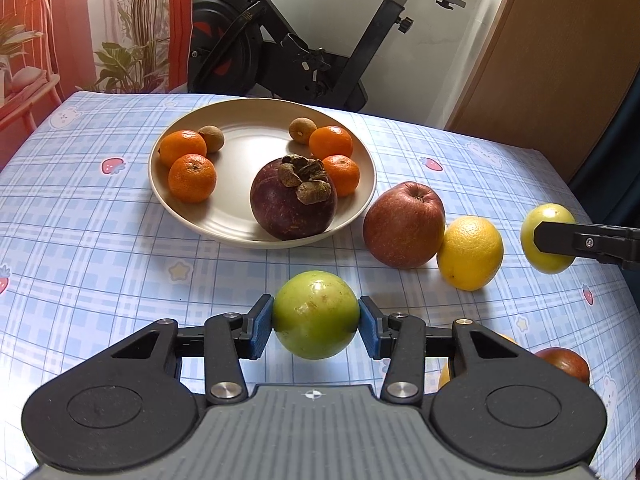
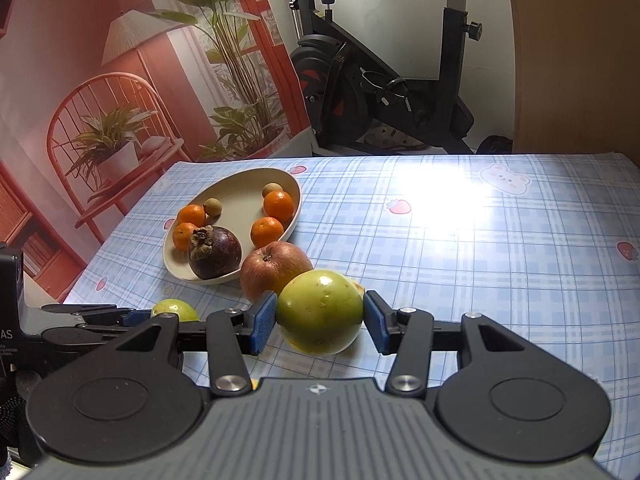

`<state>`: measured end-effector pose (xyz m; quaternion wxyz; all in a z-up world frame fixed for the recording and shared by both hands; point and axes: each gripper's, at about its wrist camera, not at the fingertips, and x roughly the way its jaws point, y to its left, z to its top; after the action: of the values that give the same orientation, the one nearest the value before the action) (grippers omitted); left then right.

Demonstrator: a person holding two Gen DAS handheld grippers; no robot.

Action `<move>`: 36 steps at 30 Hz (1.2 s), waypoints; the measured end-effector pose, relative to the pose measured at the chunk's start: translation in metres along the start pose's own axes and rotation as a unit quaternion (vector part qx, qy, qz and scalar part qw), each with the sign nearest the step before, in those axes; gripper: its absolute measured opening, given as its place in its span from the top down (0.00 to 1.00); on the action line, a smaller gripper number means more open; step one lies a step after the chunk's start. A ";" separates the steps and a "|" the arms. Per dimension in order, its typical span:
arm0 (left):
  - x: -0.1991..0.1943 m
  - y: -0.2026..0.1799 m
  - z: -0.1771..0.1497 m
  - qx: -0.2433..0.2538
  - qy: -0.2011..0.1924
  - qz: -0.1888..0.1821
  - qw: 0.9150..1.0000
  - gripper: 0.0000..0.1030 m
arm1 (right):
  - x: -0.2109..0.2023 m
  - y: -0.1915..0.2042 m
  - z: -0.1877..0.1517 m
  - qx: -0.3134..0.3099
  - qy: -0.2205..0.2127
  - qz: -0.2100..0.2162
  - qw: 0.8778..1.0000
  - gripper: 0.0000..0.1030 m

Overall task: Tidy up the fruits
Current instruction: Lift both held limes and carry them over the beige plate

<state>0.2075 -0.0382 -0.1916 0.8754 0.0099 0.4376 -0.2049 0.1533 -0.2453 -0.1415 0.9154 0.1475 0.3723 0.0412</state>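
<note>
Both views are brightly and evenly lit, and a strong white glare is thrown across the checked tablecloth (image 2: 460, 216) in the right wrist view. Soft shadows are cast beneath the fruit. Straight lines are bowed by fisheye distortion and the corners are darkened; focus is kept sharp throughout.

4 tangerines (image 1: 192, 178), 2 longans (image 1: 303, 131)

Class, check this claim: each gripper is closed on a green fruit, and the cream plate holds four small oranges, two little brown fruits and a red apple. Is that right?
Not quite. The big fruit on the plate is a dark purple mangosteen, not a red apple; the red apple sits on the tablecloth beside the plate, as the left wrist view shows. The rest holds.
</note>
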 end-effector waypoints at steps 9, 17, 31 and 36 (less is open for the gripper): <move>-0.013 0.003 0.005 0.000 -0.015 0.011 1.000 0.54 | 0.001 0.005 0.000 -0.005 0.002 0.007 1.000 0.51; -0.040 0.016 0.023 -0.017 -0.045 0.021 0.999 0.54 | 0.006 0.011 0.014 -0.017 0.000 0.023 1.000 0.51; -0.063 0.051 0.075 -0.042 -0.079 0.048 0.995 0.54 | 0.036 0.033 0.052 -0.059 0.002 0.054 0.997 0.51; -0.054 0.061 0.098 -0.044 -0.073 0.041 0.995 0.54 | 0.053 0.045 0.067 -0.086 0.002 0.056 0.995 0.51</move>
<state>0.2761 0.0170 -0.0991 0.9124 -0.0261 0.3802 -0.1496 0.2396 -0.2083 -0.1185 0.9202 0.0886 0.3601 0.1251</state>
